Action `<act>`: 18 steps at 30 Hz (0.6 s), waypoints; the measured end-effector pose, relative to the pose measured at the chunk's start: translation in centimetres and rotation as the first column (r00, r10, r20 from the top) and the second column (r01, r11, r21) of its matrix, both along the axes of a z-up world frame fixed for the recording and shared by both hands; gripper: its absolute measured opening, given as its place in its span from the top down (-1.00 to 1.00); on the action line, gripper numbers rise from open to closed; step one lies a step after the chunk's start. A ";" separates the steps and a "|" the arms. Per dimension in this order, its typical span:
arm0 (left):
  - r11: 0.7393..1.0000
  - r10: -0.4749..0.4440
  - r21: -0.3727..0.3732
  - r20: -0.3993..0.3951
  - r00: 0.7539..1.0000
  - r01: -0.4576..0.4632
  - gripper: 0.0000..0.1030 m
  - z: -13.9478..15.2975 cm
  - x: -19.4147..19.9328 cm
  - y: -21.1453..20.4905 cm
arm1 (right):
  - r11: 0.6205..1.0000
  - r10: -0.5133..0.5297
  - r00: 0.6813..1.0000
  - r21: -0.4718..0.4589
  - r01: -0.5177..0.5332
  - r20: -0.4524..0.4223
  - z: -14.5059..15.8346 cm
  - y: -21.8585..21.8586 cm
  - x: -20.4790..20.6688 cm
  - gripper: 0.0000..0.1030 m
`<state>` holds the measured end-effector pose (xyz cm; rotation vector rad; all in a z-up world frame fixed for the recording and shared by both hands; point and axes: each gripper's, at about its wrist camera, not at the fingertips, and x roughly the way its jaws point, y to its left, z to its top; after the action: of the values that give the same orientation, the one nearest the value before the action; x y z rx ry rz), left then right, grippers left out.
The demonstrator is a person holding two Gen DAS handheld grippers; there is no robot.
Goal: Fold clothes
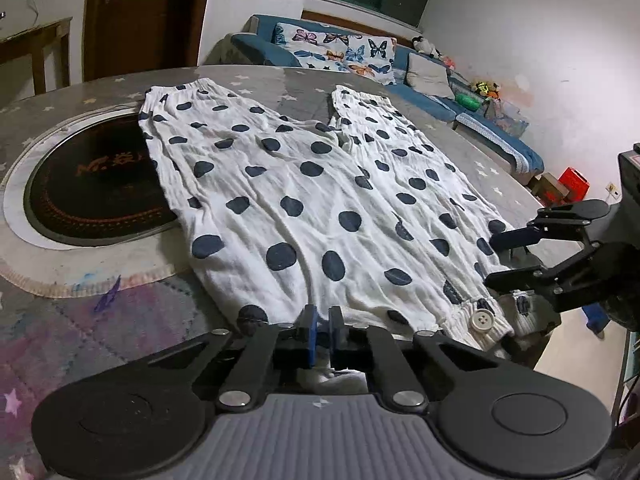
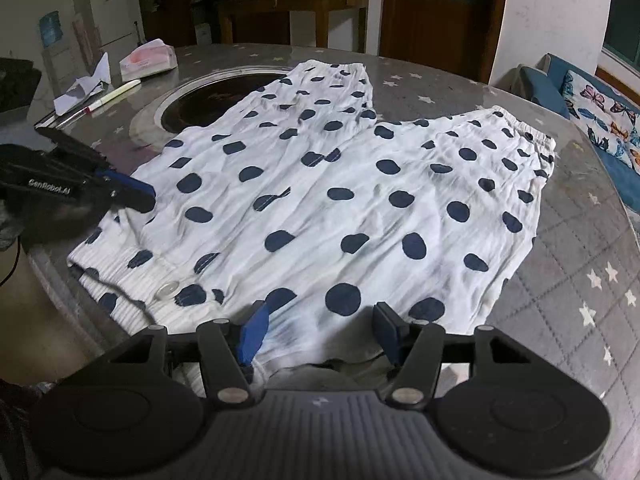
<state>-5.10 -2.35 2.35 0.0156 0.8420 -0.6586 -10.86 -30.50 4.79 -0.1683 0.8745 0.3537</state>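
The polka-dot trousers (image 1: 320,208) lie flat on the grey table (image 1: 100,320), legs toward twelve o'clock, waistband at six. My left gripper (image 1: 323,330) pinches the waistband hem with its pads nearly together; my right gripper (image 2: 320,334) straddles the waistband, spread wide.
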 end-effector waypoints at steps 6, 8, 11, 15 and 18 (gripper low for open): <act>0.999 0.017 0.035 0.040 0.999 -0.019 0.88 0.6 -0.5 -0.1 | 1.000 -0.010 1.000 -0.010 0.010 0.017 0.3 -0.2 -0.9 -0.14; 1.000 0.023 0.019 0.062 0.998 -0.025 0.88 1.2 -0.8 -0.3 | 1.000 -0.011 1.000 -0.010 0.011 0.019 0.2 -0.3 -1.1 -0.14; 1.000 0.024 -0.007 0.084 0.996 -0.024 0.86 1.7 -1.1 -0.8 | 1.000 -0.014 1.000 -0.008 0.014 0.027 0.2 -0.2 -1.4 -0.14; 1.000 0.004 0.015 0.087 0.996 -0.006 0.86 0.9 -1.5 -2.2 | 1.000 -0.014 0.999 -0.002 0.014 0.050 0.3 -0.3 -2.0 -0.14; 0.999 0.002 0.032 0.077 0.997 -0.005 0.86 0.0 -1.5 -2.5 | 1.000 -0.012 0.998 -0.003 0.012 0.058 0.4 -0.2 -2.2 -0.15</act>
<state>-6.61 -4.80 2.40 0.0679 0.7785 -0.6372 -13.02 -30.71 5.19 -0.1756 0.8188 0.3345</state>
